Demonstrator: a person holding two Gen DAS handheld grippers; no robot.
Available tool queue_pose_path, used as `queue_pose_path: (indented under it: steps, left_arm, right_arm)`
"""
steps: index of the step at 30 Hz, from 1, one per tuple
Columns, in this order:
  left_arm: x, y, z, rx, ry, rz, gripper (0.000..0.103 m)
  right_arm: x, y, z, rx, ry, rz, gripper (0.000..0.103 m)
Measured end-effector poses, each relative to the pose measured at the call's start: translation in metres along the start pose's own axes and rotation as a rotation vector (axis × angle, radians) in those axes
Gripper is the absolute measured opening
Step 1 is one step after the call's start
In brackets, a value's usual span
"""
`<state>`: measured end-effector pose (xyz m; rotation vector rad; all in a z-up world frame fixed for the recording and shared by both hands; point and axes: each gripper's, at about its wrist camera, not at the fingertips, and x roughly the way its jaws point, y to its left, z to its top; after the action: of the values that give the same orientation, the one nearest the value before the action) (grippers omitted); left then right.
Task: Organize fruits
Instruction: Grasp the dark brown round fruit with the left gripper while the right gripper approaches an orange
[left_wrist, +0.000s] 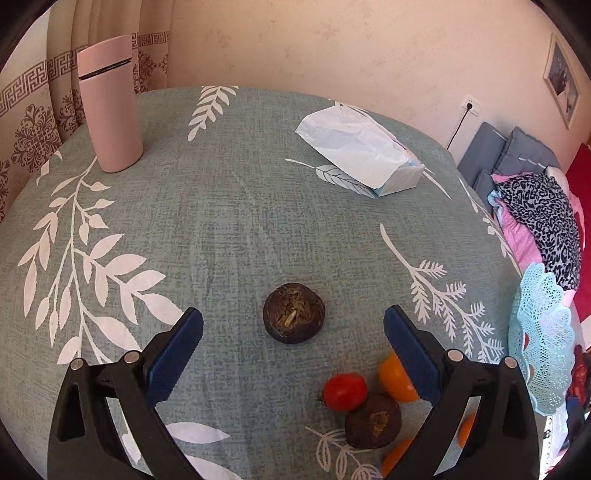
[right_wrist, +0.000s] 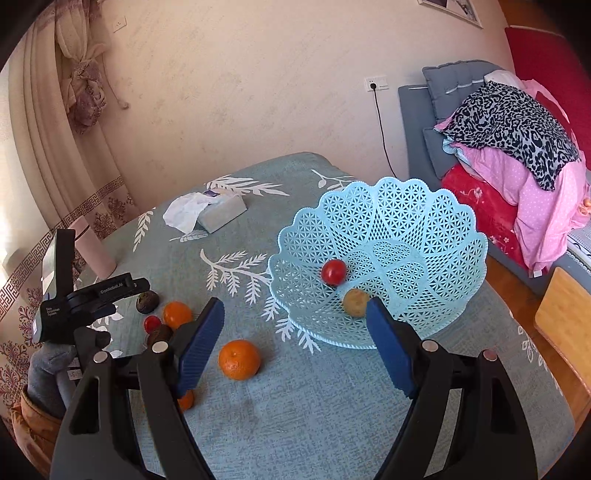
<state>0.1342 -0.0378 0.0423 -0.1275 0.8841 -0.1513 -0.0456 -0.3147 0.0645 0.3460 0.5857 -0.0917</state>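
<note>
Black plastic gripper arms, ridged blue fingers (left_wrist: 173, 358), silver round screws

Bare cloth lies around the lone dark fruit (left_wrist: 294, 313) — approach is open from the far side. Nearer, a tomato (left_wrist: 345, 391), orange (left_wrist: 396, 378) and second dark fruit (left_wrist: 373, 421) crowd together — the basket (right_wrist: 424, 221) stands well clear.

One readable label here: white lettering on the black clamp bar of the left gripper (right_wrist: 75, 314), seen from the right wrist, looks like "GenRobot.AI". Lower on its body sits small white print, possibly "Data Acquisition System", too tiny to confirm
</note>
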Motion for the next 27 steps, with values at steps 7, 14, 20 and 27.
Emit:
queue_pose_path:
  steps: [7, 14, 20, 27]
  left_arm:
    - [0.027, -0.009, -0.003, 0.063, 0.041, 0.016, 0.064]
    - [0.013, -0.006, -0.004, 0.065, 0.016, 0.026, 0.042]
    - [-0.026, -0.011, -0.002, 0.076, -0.092, 0.058, 0.042]
    - [-0.061, -0.009, 0.003, 0.054, -0.171, 0.039, 0.042]
  right_arm:
    - [0.007, 0.018, -0.011, -0.054, 0.038, 0.044, 0.080]
    - [0.012, 0.034, -0.022, -0.107, 0.069, 0.095, 0.080]
    - [0.018, 0.052, -0.035, -0.137, 0.125, 0.167, 0.080]
    - [0.035, 0.058, -0.046, -0.105, 0.218, 0.219, 0.080]
